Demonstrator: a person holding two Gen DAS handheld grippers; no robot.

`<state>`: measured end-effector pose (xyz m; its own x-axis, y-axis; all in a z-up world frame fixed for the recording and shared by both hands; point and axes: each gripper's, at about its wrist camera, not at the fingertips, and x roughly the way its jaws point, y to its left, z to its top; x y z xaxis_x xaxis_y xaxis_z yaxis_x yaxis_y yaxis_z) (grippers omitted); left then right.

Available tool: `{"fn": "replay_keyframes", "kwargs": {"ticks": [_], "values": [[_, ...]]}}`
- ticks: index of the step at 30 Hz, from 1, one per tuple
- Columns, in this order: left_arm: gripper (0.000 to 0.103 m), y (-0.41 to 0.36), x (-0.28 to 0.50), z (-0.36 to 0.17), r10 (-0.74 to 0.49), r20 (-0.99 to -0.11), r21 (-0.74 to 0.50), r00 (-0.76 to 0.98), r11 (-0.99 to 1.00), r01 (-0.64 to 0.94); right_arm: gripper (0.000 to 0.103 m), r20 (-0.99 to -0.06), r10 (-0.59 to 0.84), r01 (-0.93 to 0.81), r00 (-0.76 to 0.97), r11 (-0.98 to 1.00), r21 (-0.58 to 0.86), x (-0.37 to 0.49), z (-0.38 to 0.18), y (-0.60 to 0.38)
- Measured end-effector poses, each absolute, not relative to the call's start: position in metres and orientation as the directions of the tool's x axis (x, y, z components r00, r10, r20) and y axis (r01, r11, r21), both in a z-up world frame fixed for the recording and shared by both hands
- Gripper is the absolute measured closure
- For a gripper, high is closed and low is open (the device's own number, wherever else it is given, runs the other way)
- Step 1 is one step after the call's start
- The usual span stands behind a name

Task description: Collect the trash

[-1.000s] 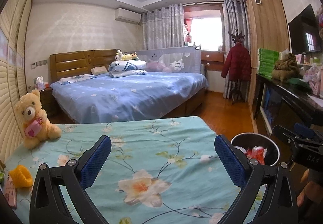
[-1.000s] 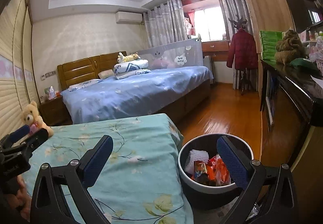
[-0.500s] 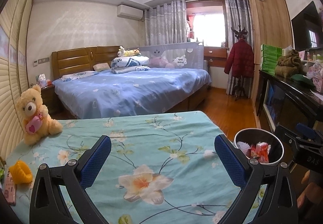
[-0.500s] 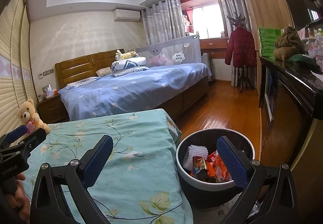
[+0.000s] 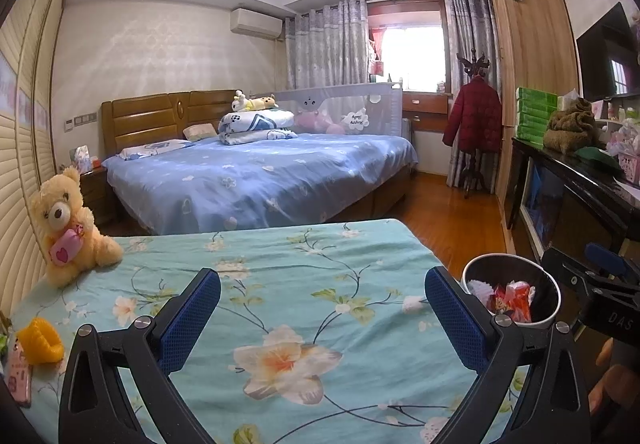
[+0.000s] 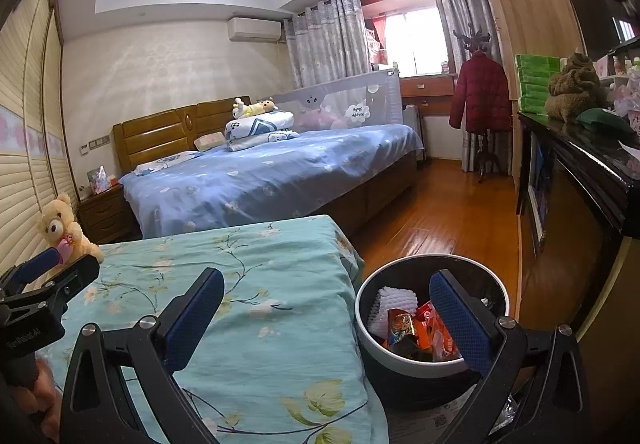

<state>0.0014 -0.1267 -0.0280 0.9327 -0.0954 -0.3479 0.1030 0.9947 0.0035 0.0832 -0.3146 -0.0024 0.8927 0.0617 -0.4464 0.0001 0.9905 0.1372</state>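
Note:
A round dark trash bin (image 6: 432,332) with a pale rim stands on the floor by the right edge of the teal floral bed (image 6: 248,300). It holds red snack wrappers (image 6: 424,332) and a white foam net (image 6: 386,306). In the left wrist view the trash bin (image 5: 512,296) shows at the right, past the bed's edge. My left gripper (image 5: 322,310) hangs open over the floral bedspread (image 5: 280,284), nothing between its blue pads. My right gripper (image 6: 326,310) is open too, its right finger (image 6: 460,320) above the bin.
A teddy bear (image 5: 66,224) sits at the bed's far left. A yellow item (image 5: 42,338) and a pink phone (image 5: 18,376) lie at the left edge. A blue bed (image 5: 260,180) lies beyond. A dark cabinet (image 6: 580,196) lines the right, with wooden floor (image 6: 448,212) between.
Both views have risen and tilted slightly, so the bin and bedspread sit a little lower in frame. Both grippers stay open and empty.

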Motion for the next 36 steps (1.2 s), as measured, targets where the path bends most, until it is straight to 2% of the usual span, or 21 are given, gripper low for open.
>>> {"fn": "replay_keyframes", "kwargs": {"ticks": [36], "values": [[0.001,-0.1205,0.0022,-0.0305,-0.103,-0.354,-0.015,0.93,0.994,0.105,0.0,-0.449,0.074,-0.016,0.89,0.991,0.131,0.081,-0.0031,-0.3082]]}}
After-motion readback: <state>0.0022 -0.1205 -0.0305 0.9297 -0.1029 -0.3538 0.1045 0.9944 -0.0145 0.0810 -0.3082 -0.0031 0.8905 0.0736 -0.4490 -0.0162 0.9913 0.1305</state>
